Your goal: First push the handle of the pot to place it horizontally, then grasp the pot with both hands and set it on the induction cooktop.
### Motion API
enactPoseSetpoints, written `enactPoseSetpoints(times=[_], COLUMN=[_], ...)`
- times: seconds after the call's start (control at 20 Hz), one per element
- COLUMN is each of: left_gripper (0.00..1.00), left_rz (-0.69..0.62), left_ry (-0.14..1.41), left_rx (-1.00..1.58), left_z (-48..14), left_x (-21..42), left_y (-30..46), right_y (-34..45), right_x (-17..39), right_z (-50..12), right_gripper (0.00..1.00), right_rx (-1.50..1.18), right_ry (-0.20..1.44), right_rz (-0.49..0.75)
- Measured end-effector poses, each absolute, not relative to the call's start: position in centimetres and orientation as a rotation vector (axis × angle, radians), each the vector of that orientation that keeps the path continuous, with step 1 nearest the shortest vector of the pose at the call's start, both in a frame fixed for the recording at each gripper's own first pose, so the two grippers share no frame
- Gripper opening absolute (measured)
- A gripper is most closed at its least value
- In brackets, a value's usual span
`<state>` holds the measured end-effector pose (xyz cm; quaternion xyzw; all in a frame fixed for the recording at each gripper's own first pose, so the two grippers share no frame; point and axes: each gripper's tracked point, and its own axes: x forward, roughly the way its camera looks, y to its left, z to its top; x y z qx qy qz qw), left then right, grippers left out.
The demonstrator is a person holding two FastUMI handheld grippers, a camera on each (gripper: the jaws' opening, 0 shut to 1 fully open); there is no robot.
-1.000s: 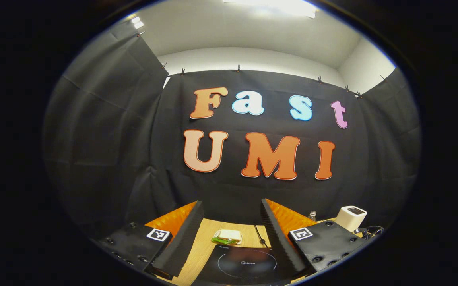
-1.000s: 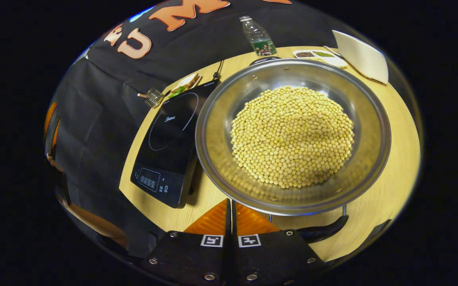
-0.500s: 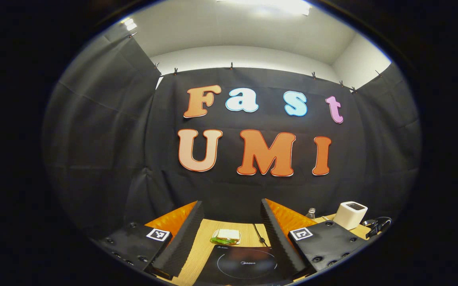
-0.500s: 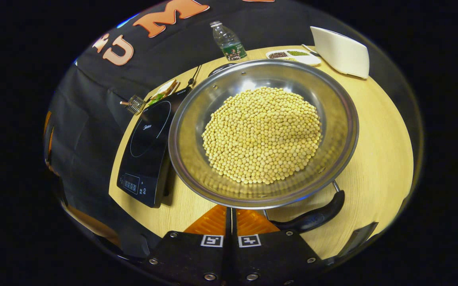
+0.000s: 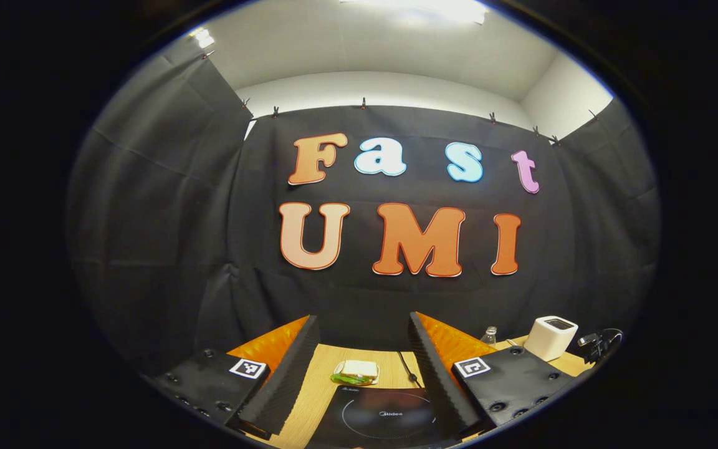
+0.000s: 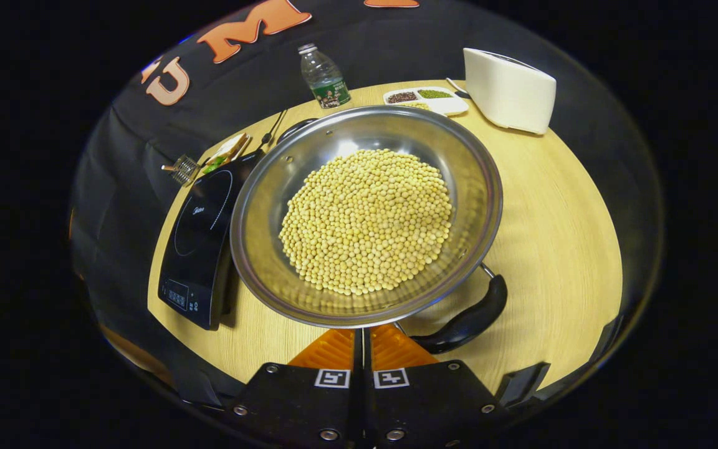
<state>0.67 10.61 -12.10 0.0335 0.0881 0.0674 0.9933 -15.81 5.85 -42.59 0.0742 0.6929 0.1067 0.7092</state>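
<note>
The steel pot (image 6: 365, 212), heaped with pale yellow beans (image 6: 368, 221), sits on the wooden desk (image 6: 558, 237) just to the right of the black induction cooktop (image 6: 200, 237), its rim overlapping the cooktop's edge in the right gripper view. The pot's dark handle (image 6: 468, 318) juts out at the near right side and slants toward the near edge of the desk. The right tool (image 6: 362, 337) is right at the pot's near rim, its two fingers pressed together with nothing between them and their tips under the rim, just left of the handle.

The left tool (image 5: 362, 358) is held level above the near end of the cooktop (image 5: 387, 415), fingers (image 5: 284, 374) spread wide apart and empty, looking at the booth's back wall. Between those fingers, past the cooktop's far edge, lies a sandwich (image 5: 356, 371) on the desk.

Along the far side of the desk stand a small plastic bottle (image 6: 325, 78), a white divided dish (image 6: 427, 100) of dark and green grains, and a white toaster (image 6: 508, 90) at the far right. A small wire piece (image 6: 181, 169) sticks out at the cooktop's far left corner; I cannot tell what it is.
</note>
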Motion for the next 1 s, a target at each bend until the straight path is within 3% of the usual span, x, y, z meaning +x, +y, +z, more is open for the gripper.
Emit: enactPoseSetpoints(times=[1.0], left_gripper=[0.93], left_rz=[0.115], left_ry=[0.224], left_rx=[0.063], left_z=[-14.7], left_x=[2.9], left_y=[9.3], right_y=[-3.3], right_x=[-10.0], right_z=[-45.5], right_gripper=[0.00], right_rx=[-0.010], right_ry=[1.469], right_rz=[-0.025])
